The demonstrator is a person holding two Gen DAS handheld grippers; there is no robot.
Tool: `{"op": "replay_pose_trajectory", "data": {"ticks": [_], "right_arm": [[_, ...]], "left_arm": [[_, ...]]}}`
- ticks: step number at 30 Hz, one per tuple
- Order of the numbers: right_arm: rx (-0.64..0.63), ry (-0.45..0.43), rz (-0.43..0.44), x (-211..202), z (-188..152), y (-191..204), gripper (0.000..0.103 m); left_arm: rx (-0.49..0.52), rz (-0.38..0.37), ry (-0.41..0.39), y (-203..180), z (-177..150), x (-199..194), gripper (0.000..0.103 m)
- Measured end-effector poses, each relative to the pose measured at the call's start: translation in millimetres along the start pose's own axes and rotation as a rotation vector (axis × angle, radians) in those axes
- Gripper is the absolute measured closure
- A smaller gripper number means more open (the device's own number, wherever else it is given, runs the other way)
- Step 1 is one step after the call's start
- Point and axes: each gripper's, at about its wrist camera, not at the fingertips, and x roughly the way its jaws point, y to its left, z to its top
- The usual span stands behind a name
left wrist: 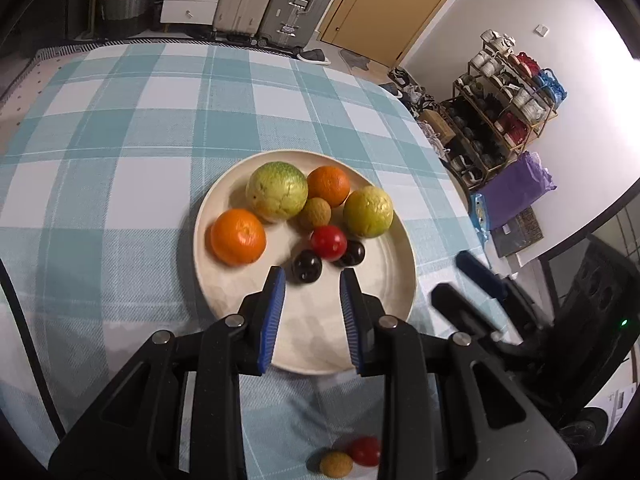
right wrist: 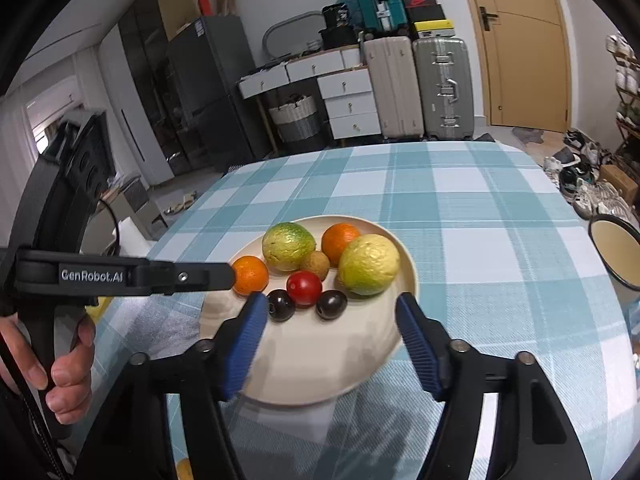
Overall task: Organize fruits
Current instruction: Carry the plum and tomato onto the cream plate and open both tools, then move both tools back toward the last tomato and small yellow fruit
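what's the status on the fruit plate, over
Both tongs open, empty: left tongs, right tongs. Plate holds eight fruits. Loose tomato and longan on tablecloth. Path clear.

a blue-and-white checked cloth (right wrist: 460, 216) covered the counter. behind it stood 2 suitcases (right wrist: 420, 88), a white drawer unit (right wrist: 352, 104), a woven basket (right wrist: 298, 120) and a tan door (right wrist: 524, 44). a rack of cups (left wrist: 504, 96) stood against the wall, with shoes (right wrist: 580, 184) on the floor.

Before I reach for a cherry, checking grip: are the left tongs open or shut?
Open: the left tongs show a clear gap, holding nothing, above the plate.
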Motion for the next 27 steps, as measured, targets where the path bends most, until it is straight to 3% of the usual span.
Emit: {"op": "replay_pose_trajectory", "data": {"ticks": [6, 10, 14, 19, 24, 27], "right_arm": [[0.03, -0.05, -0.009, -20, -2, -2, 0.017], [0.026, -0.071, -0.006, -31, -6, 3, 0.017], [0.042, -0.081, 0.0, -39, -11, 5, 0.014], [0.039, -0.09, 0.0, -49, -21, 12, 0.009], [0.042, -0.088, -0.001, -57, -34, 17, 0.009], [0.029, -0.086, -0.011, -62, -41, 19, 0.005]], "left_arm": [[0.022, 0.04, -0.013, -5, -20, -13, 0.075], [0.031, 0.057, -0.014, -7, -34, -19, 0.074], [0.036, 0.077, -0.019, -7, -50, -23, 0.064], [0.045, 0.094, -0.01, -5, -67, -24, 0.062], [0.055, 0.11, -0.016, -5, -83, -28, 0.049], [0.062, 0.117, -0.025, -6, -91, -32, 0.049]]}}
